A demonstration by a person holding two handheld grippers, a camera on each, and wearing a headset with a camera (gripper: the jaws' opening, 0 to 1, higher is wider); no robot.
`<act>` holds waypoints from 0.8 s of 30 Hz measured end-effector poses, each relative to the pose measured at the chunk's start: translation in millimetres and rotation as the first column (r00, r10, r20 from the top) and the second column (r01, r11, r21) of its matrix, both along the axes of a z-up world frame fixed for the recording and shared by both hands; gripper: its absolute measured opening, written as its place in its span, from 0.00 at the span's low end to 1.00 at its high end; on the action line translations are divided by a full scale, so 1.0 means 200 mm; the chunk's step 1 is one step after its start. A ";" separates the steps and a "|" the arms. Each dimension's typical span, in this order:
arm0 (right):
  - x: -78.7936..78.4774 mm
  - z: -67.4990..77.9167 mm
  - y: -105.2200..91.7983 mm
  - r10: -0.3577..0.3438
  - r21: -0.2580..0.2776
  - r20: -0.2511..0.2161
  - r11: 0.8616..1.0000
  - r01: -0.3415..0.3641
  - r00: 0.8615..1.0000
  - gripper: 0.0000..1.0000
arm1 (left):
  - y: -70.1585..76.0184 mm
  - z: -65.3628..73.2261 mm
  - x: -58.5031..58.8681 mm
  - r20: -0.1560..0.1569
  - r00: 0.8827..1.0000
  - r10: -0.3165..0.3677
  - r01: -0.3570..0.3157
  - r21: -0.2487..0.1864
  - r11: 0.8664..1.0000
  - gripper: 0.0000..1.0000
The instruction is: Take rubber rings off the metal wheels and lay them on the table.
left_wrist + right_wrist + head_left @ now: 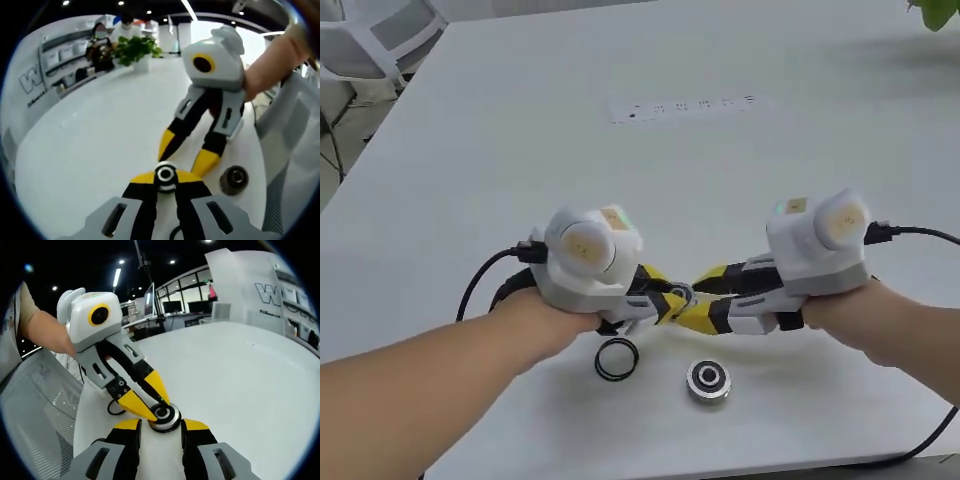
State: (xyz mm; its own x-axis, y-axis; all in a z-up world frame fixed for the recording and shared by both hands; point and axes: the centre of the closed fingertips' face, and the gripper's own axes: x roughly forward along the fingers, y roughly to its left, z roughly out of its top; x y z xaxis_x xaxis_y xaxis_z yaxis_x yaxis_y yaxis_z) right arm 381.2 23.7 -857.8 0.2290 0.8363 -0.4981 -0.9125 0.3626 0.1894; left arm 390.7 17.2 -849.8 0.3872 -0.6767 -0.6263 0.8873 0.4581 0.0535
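Black and thin, one rubber ring [617, 358] lies flat on the tabletop [520, 150] beside a loose metal wheel [708, 380], so part of the job is done. The left gripper [663, 293] is squeezed shut on a second wheel [681, 294], and the right gripper [705, 295] sits half open around it. Jaws hide its rim, so its ring is hard to see.

One loose rubber ring [617, 359] on the tabletop [520, 180]. Two metal wheels: one wheel [708, 381] just right of that ring, one wheel [680, 296] raised just beyond it. Two grippers, left gripper [662, 305] and right gripper [700, 300]. One socket strip [685, 105] far beyond the ring.
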 end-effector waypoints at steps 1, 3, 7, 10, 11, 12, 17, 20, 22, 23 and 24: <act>0.00 0.00 0.00 -0.003 0.002 0.003 1.000 0.003 1.000 0.30 | 0.00 0.00 0.00 0.000 1.000 0.002 -0.002 0.000 1.000 0.14; 0.00 -0.01 0.01 -0.006 -0.003 0.006 1.000 0.006 1.000 0.30 | 0.00 0.00 0.00 0.001 1.000 0.012 -0.012 -0.002 1.000 0.14; 0.00 -0.02 0.02 0.002 -0.012 0.027 1.000 -0.002 1.000 0.31 | 0.00 0.00 0.00 0.005 1.000 0.029 -0.029 -0.006 1.000 0.14; 0.01 -0.03 0.02 0.002 -0.022 0.038 1.000 -0.001 0.999 0.29 | 0.00 0.00 0.00 0.006 0.999 0.033 -0.033 -0.008 0.999 0.13; 0.02 -0.03 0.01 0.002 -0.028 0.043 1.000 -0.001 0.999 0.29 | 0.00 0.00 0.00 0.005 0.999 0.035 -0.035 -0.008 0.999 0.13; 0.02 -0.03 0.01 0.003 -0.032 0.049 0.999 -0.002 0.999 0.29 | 0.00 0.00 0.00 0.005 0.999 0.036 -0.036 -0.007 0.999 0.13; 0.02 -0.03 0.01 0.011 -0.039 0.066 0.999 -0.008 0.998 0.26 | 0.00 0.00 0.00 0.005 0.999 0.038 -0.038 -0.007 0.999 0.13; 0.01 -0.03 0.00 0.013 -0.042 0.073 0.999 -0.009 0.997 0.26 | 0.00 0.00 0.00 0.006 0.999 0.037 -0.037 -0.007 0.999 0.13; 0.01 -0.03 0.00 0.013 -0.042 0.074 0.999 -0.010 0.997 0.25 | 0.00 0.00 0.00 0.006 0.999 0.037 -0.037 -0.007 0.999 0.13; 0.01 -0.03 0.00 0.013 -0.041 0.074 0.999 -0.010 0.997 0.25 | 0.00 0.00 0.00 0.007 0.999 0.037 -0.037 -0.006 0.999 0.13; 0.01 -0.03 0.00 0.015 -0.042 0.074 0.999 -0.012 0.997 0.25 | 0.00 0.00 0.00 0.007 0.999 0.036 -0.036 -0.005 0.999 0.13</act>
State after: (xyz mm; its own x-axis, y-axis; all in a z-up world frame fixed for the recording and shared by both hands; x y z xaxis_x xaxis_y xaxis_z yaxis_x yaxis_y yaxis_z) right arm 383.2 23.5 -863.1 0.2558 0.8184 -0.5145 -0.9282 0.3567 0.1059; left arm 389.9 16.9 -849.3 0.4157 -0.6650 -0.6205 0.8697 0.4903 0.0572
